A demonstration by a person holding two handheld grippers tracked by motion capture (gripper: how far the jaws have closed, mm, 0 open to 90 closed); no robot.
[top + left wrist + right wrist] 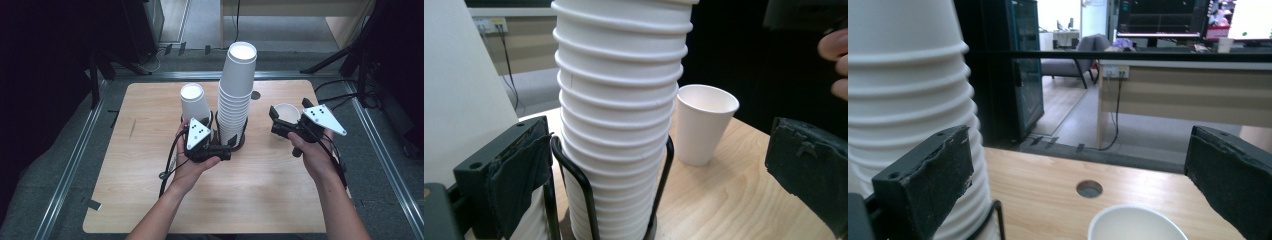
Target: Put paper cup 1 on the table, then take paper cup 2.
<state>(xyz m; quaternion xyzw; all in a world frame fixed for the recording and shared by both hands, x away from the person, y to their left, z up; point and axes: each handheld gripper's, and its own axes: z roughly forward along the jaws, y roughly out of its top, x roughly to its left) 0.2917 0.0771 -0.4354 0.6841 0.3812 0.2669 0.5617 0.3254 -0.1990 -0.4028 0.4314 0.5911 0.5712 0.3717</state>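
No brand, label or writing can be read on anything here.

The tall stack of cups (236,95) is the landmark: white paper cups nested upside down, their rolled rims forming even ridges down the side, the smooth flat base of the top one facing up. It stands in a black wire holder (579,192) of thin round rod, near the middle of the pale wood-grain table (150,200).

Just left of the stack, as the high view shows it, stands a shorter inverted cup (194,102), plain white and tapered, also inside a black wire ring. Right of the stack, a single cup (285,113) sits upright on the table, mouth up, smooth-walled with a rolled lip, apart from the stack.

The left gripper (215,145) is close in front of the stack's base, its jaws spread wide with the stack and holder between them; the soft, wrinkled black pads (519,185) do not press on the cups. It holds nothing. A grey three-cornered plate with dark dots tops it.

The right gripper (282,122) is right of the stack, at the single cup. Its rough black foam pads (930,182) stand wide apart, with the cup's rim low between them and untouched, so it grips nothing.

A small round hole (1089,188) pierces the table beyond the single cup.
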